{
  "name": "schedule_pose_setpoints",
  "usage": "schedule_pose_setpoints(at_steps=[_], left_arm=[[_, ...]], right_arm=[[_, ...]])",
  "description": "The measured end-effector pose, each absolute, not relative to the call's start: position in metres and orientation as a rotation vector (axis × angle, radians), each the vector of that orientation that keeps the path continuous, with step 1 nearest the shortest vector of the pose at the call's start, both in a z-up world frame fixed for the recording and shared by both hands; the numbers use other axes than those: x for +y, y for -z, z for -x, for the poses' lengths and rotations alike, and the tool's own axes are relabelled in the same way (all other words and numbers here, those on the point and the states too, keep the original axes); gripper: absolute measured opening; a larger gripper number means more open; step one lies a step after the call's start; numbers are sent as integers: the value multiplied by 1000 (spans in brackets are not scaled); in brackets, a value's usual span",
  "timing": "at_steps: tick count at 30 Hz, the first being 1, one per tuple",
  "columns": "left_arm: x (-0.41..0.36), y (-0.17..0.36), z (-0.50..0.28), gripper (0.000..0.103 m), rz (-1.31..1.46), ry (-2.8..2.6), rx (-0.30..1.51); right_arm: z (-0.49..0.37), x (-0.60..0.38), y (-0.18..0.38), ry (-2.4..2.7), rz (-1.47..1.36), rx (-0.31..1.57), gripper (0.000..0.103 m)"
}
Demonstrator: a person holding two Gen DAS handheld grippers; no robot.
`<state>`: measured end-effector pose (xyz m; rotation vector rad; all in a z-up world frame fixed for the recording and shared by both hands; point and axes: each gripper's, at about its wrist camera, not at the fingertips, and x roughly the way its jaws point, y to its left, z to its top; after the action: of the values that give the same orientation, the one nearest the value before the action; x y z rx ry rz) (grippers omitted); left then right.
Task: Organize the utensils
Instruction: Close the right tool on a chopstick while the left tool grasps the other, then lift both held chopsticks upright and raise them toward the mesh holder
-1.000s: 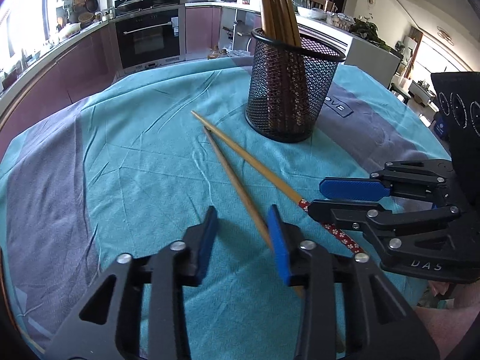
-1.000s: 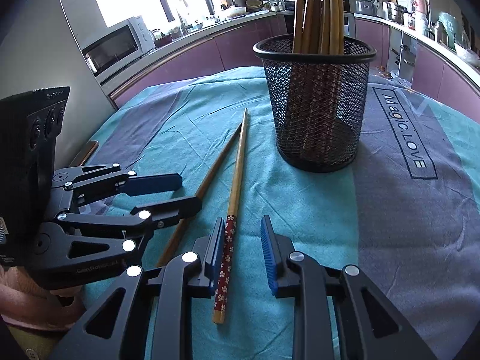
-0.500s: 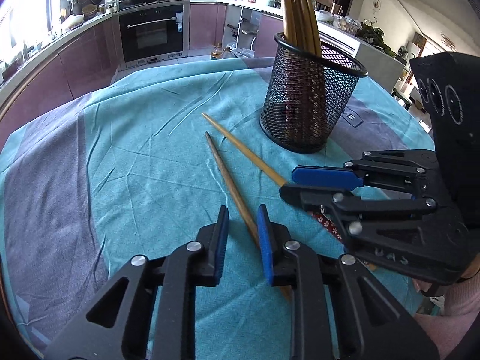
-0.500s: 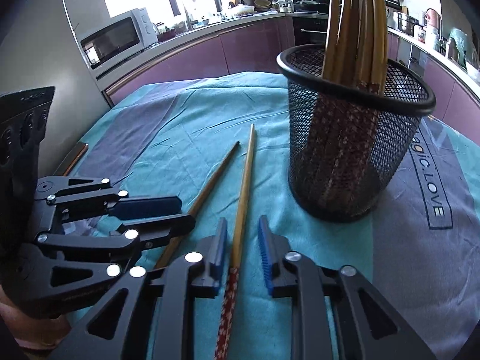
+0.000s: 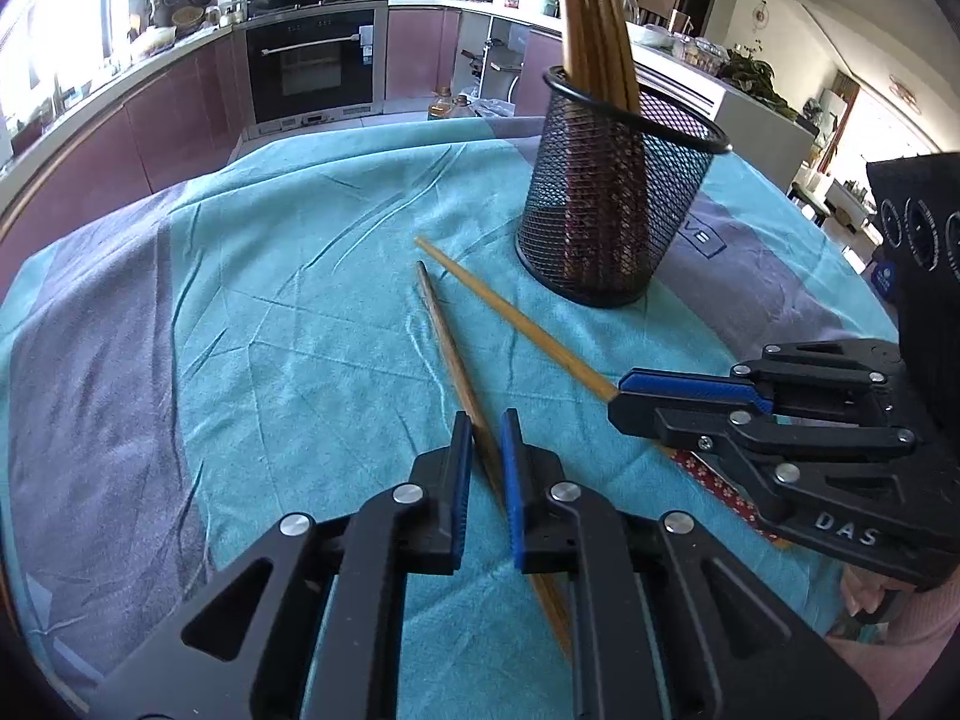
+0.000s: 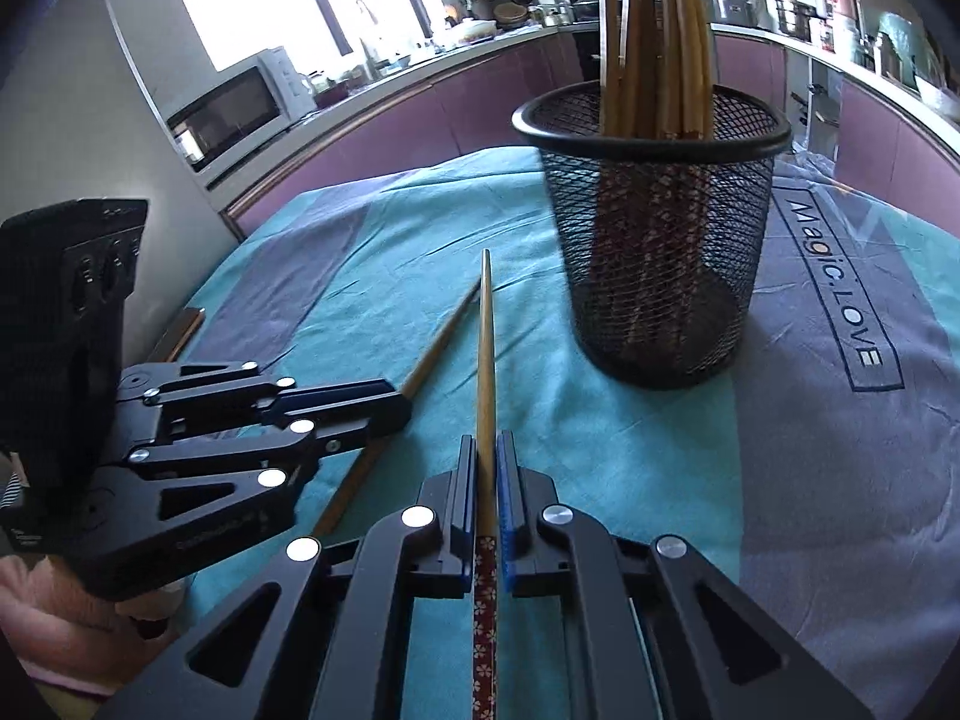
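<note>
A black mesh cup (image 5: 612, 210) (image 6: 660, 276) stands on the cloth with several chopsticks upright in it. Two chopsticks lie in front of it. A plain brown chopstick (image 5: 444, 336) (image 6: 438, 354) runs slantwise between the jaws of my left gripper (image 5: 485, 420) (image 6: 399, 399). Those jaws are closing and touch it on both sides. A pale chopstick with a red flowered end (image 6: 485, 360) (image 5: 528, 330) points at the cup. My right gripper (image 6: 487, 441) (image 5: 615, 402) is closing tight on it, pads pressed against both sides.
A teal and grey cloth (image 5: 270, 300) covers the round table, with printed lettering (image 6: 840, 300) right of the cup. The table's wooden edge (image 6: 180, 330) shows at the left. A pink sleeve (image 5: 900, 648) is behind the right gripper. Kitchen cabinets and an oven (image 5: 312, 72) lie beyond.
Both grippers' jaws went from wide apart to nearly together, each around its own chopstick. The cup looks nearer and larger in both views.
</note>
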<state>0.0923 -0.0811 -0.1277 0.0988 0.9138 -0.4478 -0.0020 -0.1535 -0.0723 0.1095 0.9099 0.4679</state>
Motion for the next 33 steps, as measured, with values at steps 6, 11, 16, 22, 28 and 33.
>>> schedule_pose_setpoints(at_steps=[6,11,16,22,28,33], left_arm=[[-85,129,-89,16,-122,439,917],[-84,131,-91,13,-119,439,924],[-85,131,-93,12,-113,434,927],[-85,130,-94,10,-103,430,931],[-86,128,-90,8,-100,430,925],[-86,123,-85,8,-105,428,907]], right_arm=[[2,-148,72,-470,-87,918,6],[-2,-139,77,-452,-47,927,8],[-5,-133,80,-445,-23,920,8],[-6,-135,80,-439,-32,916,6],[-4,-143,75,-446,-66,901,6],[1,-150,69,-460,-90,882,6]])
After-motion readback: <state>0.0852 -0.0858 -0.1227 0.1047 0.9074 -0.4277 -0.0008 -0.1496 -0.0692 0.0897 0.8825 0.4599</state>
